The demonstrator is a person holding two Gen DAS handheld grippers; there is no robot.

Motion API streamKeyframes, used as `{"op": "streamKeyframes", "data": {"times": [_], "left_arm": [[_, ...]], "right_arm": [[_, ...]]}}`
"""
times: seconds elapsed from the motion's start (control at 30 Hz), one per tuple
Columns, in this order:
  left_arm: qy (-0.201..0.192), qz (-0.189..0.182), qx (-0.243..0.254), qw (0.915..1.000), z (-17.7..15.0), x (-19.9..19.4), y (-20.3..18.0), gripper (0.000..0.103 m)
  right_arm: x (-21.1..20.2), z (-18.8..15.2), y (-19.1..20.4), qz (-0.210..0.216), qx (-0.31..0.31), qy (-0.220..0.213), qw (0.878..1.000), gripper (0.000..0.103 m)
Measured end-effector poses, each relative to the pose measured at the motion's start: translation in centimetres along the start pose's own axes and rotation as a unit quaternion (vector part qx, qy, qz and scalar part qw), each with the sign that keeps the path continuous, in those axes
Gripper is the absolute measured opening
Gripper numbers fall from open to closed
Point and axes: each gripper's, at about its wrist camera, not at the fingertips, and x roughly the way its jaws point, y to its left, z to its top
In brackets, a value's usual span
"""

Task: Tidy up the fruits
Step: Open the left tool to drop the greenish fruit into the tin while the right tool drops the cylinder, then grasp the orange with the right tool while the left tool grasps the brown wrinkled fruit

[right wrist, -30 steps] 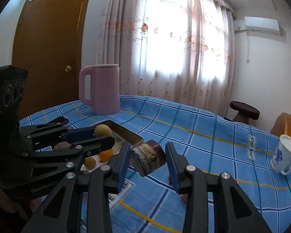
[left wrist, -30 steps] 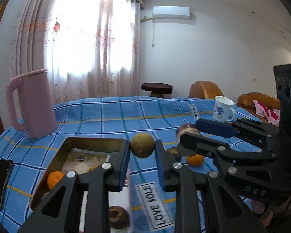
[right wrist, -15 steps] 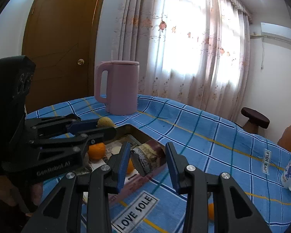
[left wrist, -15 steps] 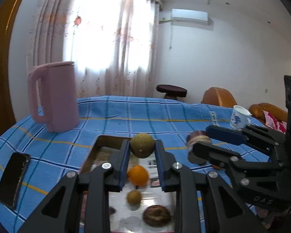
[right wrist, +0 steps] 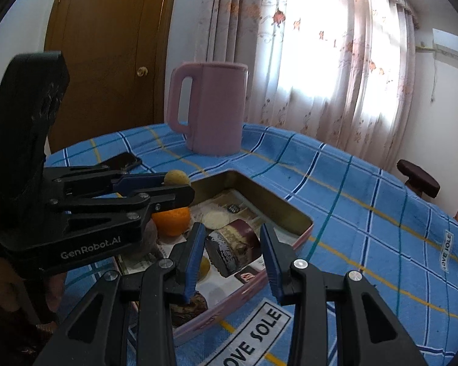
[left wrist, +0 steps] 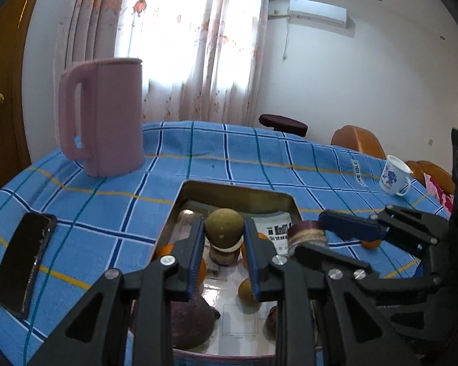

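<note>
The black plastic left gripper [right wrist: 180, 187] carries the white brand lettering "GenRobot.AI" on its side body. The blue checked tablecloth [right wrist: 366, 213] bears a white rectangular label printed "LOVE SOLE" at 6 o'clock in the right wrist view, and a second, smaller label at 4 o'clock reading "OVE SOLE" where legible.

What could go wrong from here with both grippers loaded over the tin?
1. The left gripper holds the round brown-green fruit near its fingertips; a slip would likely drop it onto fruit already in the tin tray.
2. The right gripper hangs right beside it with the halved purple fruit; the two could collide.
3. The tray floor looks crowded, so released fruit may roll or stack.
</note>
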Motion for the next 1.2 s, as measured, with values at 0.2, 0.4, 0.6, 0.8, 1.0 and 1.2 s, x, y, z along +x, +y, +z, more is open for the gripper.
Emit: {"op": "streamKeyframes", "data": {"times": [0.2,0.4,0.6,0.8,1.0,1.2], "left_arm": [[0.017,-0.001,-0.002,0.9999,-0.3,0.6,0.3,0.027],[0.03,-0.001,-0.003,0.9995,-0.5,1.2,0.3,0.027],[0.026,0.003,-0.001,0.9997,-0.4,1.0,-0.2,0.055],[-0.004,-0.001,-0.002,1.0,0.1,-0.3,-1.1,0.076],[-0.014,-0.022,0.029,0.9993,0.5,-0.6,-4.7,0.082],[-0.007,-0.039,0.075,0.9964,0.6,0.4,-8.9,0.085]], "right_arm": [[1.5,-0.3,0.5,0.004,-0.002,0.032,0.999,0.039],[2.3,-0.7,0.5,0.015,0.001,0.053,0.998,0.04],[1.7,-0.7,0.6,0.007,-0.001,0.048,0.999,0.051],[-2.0,-1.1,-2.2,-0.025,0.021,0.017,0.999,0.054],[-5.1,-3.3,-8.2,-0.116,0.051,0.034,0.991,0.054],[-5.2,-5.7,-13.5,-0.152,0.104,0.077,0.98,0.054]]}}
